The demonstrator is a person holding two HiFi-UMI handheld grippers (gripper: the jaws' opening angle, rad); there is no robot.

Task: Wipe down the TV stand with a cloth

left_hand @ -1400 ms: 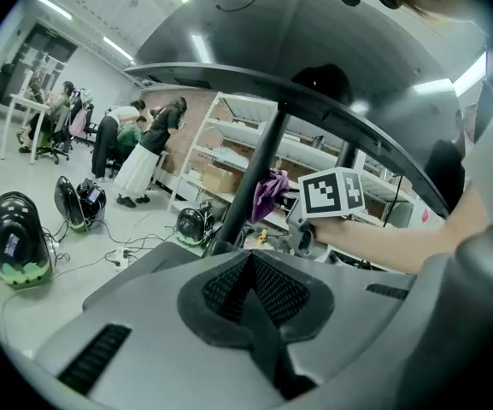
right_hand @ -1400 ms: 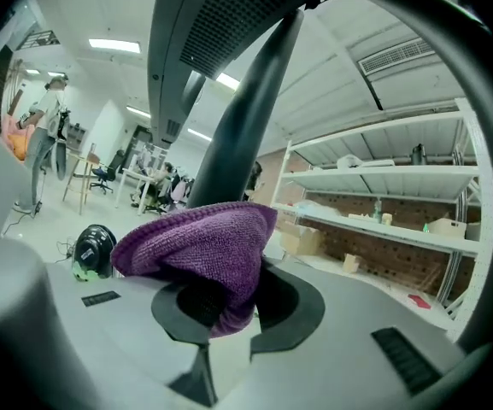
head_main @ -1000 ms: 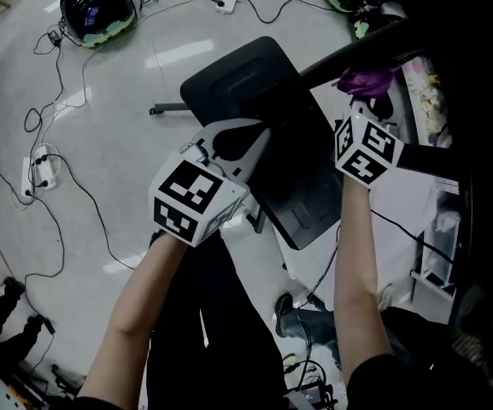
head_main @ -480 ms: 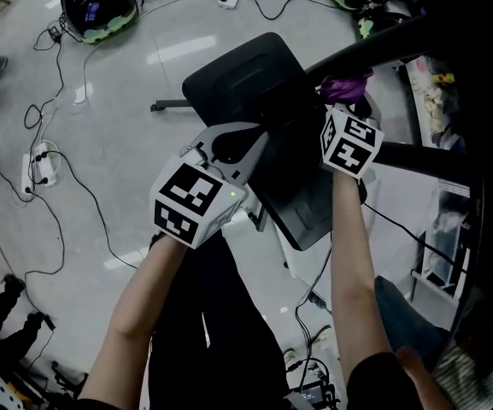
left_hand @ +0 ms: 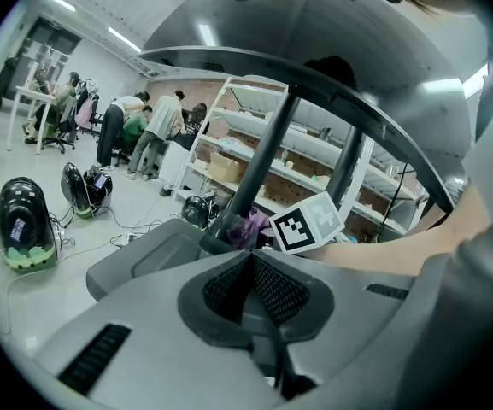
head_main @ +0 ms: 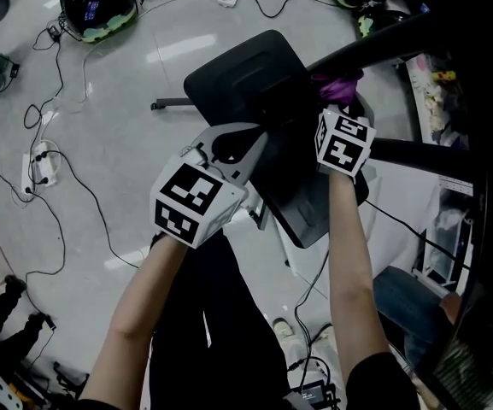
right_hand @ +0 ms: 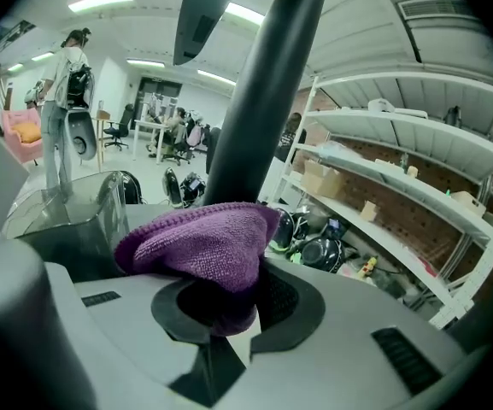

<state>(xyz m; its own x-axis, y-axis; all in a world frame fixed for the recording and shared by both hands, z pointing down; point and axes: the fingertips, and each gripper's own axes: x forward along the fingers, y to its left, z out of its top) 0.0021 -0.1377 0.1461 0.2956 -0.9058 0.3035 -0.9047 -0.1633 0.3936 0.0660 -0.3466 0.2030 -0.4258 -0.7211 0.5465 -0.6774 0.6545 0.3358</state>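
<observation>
The right tongs [right_hand: 229,301] are clenched on a bunched purple knit cloth [right_hand: 196,248]. In the right gripper view the cloth bulges out above the pads and lies against the foot of the black round pole [right_hand: 263,101] of the TV stand. In the head view the cloth [head_main: 335,83] sits right of centre near the top of the frame, where that pole [head_main: 374,43] crosses above the stand's flat dark-grey base plate [head_main: 237,71]. The right tongs [head_main: 336,109] are just below it. The left tongs [left_hand: 250,272] are closed on themselves with nothing between the pads. In the head view the left tongs [head_main: 259,139] hang at the centre of the frame, over the near edge of the base plate, and take no part in the wiping. The job looks to be under way on the lower stretch of the pole. No surface shows a damp trail or a cleaner patch, so how much has been covered cannot be told. Judging by where the cloth lies, the broad top of the base plate and the length of pole running off toward the upper right are probably left to wipe.
</observation>
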